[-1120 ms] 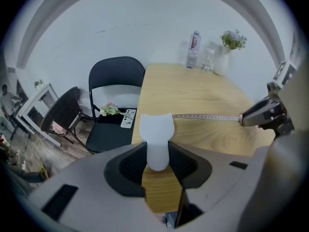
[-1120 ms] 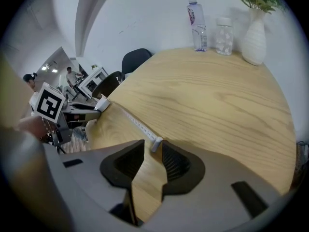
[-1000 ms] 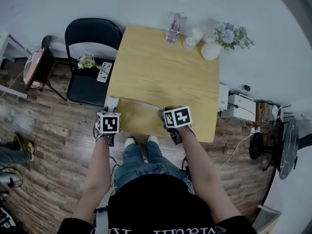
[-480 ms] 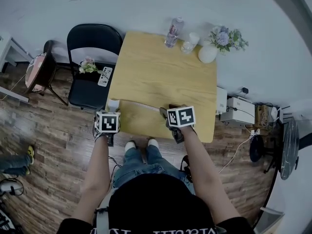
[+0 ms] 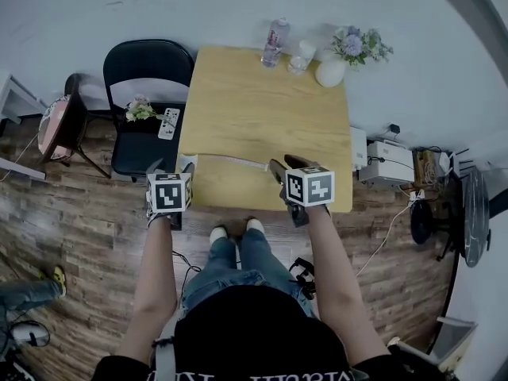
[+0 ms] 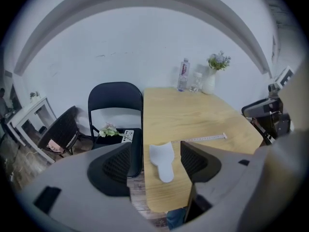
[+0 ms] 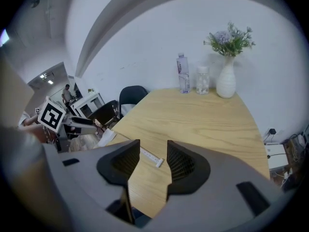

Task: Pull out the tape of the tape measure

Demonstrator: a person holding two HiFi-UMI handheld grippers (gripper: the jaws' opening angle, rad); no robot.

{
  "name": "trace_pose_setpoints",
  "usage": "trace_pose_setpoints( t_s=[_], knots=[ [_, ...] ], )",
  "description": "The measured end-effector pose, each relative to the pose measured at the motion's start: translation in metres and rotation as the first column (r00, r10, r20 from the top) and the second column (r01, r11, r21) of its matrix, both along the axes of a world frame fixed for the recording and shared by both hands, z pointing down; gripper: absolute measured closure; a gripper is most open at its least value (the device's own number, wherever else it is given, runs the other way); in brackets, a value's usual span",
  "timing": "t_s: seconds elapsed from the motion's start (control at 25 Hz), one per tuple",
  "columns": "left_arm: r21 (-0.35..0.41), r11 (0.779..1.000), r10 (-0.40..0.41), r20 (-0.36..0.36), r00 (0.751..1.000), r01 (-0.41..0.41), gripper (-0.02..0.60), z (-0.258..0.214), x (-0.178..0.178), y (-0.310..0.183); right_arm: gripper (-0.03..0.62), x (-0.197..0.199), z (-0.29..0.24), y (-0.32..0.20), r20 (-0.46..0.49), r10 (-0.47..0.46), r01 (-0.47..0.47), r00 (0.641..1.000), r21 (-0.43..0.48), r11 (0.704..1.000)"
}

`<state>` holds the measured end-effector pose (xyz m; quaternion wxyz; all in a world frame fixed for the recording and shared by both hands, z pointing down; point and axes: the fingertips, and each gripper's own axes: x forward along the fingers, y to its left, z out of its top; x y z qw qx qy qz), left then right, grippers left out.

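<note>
1. Tape measure case (image 6: 161,161), white: at the surface's (image 5: 262,109) front-left edge; tape (image 5: 234,162) drawn out flat, markings unreadable.
2. Left tool (image 5: 171,169): jaws spread, just opening; case seen between them, unpinched.
3. Right tool (image 5: 286,165): jaws apart, just closing slightly; tape end seen between them, unpinched.
4. Bottle (image 5: 271,46): label illegible.

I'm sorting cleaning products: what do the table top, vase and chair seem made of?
Table top: light wood or wood-look laminate, matte, faint grain visible.
Vase: probably glazed ceramic; white, opaque, smooth.
Chair: black, thin tubular frame suggests metal; back looks padded, vinyl-like, with slight sheen.
</note>
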<state>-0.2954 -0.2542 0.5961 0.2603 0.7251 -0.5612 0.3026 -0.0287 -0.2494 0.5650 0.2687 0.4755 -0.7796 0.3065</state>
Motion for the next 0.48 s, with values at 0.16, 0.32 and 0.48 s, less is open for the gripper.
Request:
trace_pose_setpoints(
  t_s=[0.16, 0.32, 0.48],
  knots=[
    [0.065, 0.998, -0.001, -0.030, 1.000, 0.003, 0.273, -0.023, -0.004, 0.002, 0.453, 0.003, -0.030, 0.008, 0.002, 0.036, -0.036, 0.999, 0.108, 0.993],
    [0.125, 0.992, 0.001, -0.023, 1.000, 0.001, 0.273, -0.047, -0.012, 0.002, 0.462, 0.006, -0.062, 0.010, -0.004, 0.070, -0.068, 0.998, 0.196, 0.978],
    [0.215, 0.977, -0.008, -0.045, 0.999, 0.018, 0.275, -0.077, -0.017, 0.005, 0.525, 0.005, -0.094, 0.016, -0.002, 0.079, -0.075, 0.997, 0.282, 0.957]
  ],
)
